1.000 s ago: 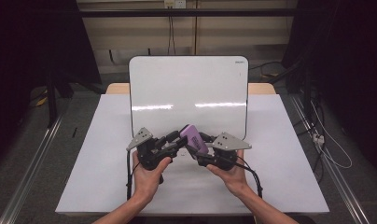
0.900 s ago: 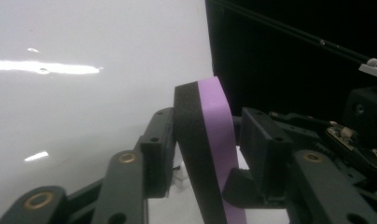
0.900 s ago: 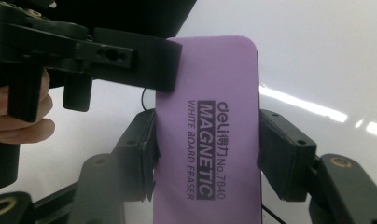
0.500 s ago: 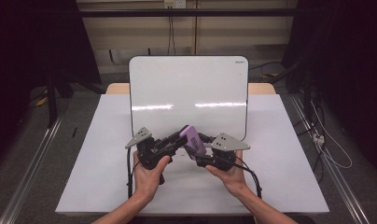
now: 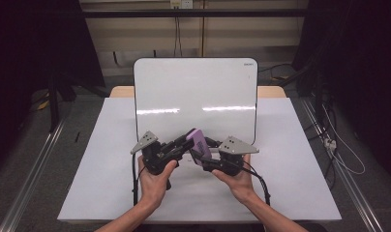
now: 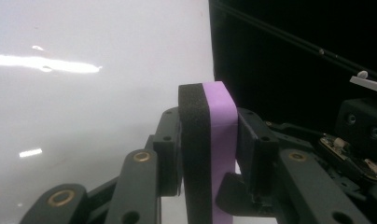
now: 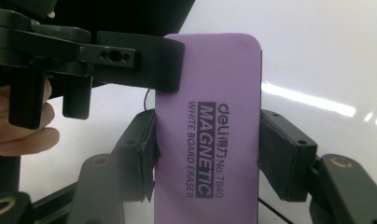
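Observation:
A purple whiteboard eraser (image 5: 199, 144) with a black felt face is held up between both hands, over the near edge of the whiteboard (image 5: 193, 92). My left gripper (image 5: 187, 143) is shut on it. In the left gripper view its pads press the felt face and the purple back of the eraser (image 6: 210, 140). My right gripper (image 5: 201, 157) is shut on it too. In the right gripper view its pads clamp the two long edges of the eraser (image 7: 210, 116), below a finger (image 7: 144, 60) of the left gripper. The printed label faces the right gripper's camera.
The whiteboard lies flat on a white table cover (image 5: 300, 159). Metal rails (image 5: 34, 164) run along both sides of the table. Cables (image 5: 338, 150) lie on the floor at the right. Dark curtains hang on both sides.

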The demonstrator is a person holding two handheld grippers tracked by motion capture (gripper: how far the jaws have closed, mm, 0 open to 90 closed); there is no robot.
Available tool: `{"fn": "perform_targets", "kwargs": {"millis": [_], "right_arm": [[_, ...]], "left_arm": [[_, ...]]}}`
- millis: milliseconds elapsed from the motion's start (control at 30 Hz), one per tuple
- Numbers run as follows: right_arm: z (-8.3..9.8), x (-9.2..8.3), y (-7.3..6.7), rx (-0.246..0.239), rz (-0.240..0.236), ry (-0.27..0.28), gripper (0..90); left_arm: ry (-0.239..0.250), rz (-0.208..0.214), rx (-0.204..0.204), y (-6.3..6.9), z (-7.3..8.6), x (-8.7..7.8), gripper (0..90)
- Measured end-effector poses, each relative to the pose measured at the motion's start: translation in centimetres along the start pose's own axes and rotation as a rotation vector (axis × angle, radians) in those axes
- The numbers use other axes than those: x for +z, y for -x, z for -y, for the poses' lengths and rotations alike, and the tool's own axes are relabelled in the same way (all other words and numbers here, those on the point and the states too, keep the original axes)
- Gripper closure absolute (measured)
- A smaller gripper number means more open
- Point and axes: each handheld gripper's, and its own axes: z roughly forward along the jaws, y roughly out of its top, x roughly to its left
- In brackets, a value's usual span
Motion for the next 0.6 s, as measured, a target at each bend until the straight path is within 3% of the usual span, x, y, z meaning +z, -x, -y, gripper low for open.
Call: {"fn": "perform_targets", "kwargs": {"millis": [67,167,333,400,600], "right_arm": [[0.0,0.0,0.1,0.002,-0.013,0.001,39.0],[-0.1,-0.2,0.4,0.006,-0.006,-0.003,27.6],[-0.2,-0.9,1.1,0.022,-0.001,-0.014,19.2],[-0.1,-1.1,1.3,0.025,0.007,-0.018,19.0],[0.1,-2.6,2.7,0.039,0.048,-0.02,17.5]], "left_arm": [[-0.012,-0.005,0.004,0.0,-0.2,-0.1,64.9],[-0.027,-0.026,0.007,-0.4,-0.5,-0.3,65.2],[-0.061,-0.078,0.062,-0.9,-1.3,-1.1,65.4],[-0.057,-0.096,0.063,-1.1,-1.8,-1.5,65.5],[-0.099,-0.169,0.125,-1.8,-3.4,-2.9,65.8]]}}
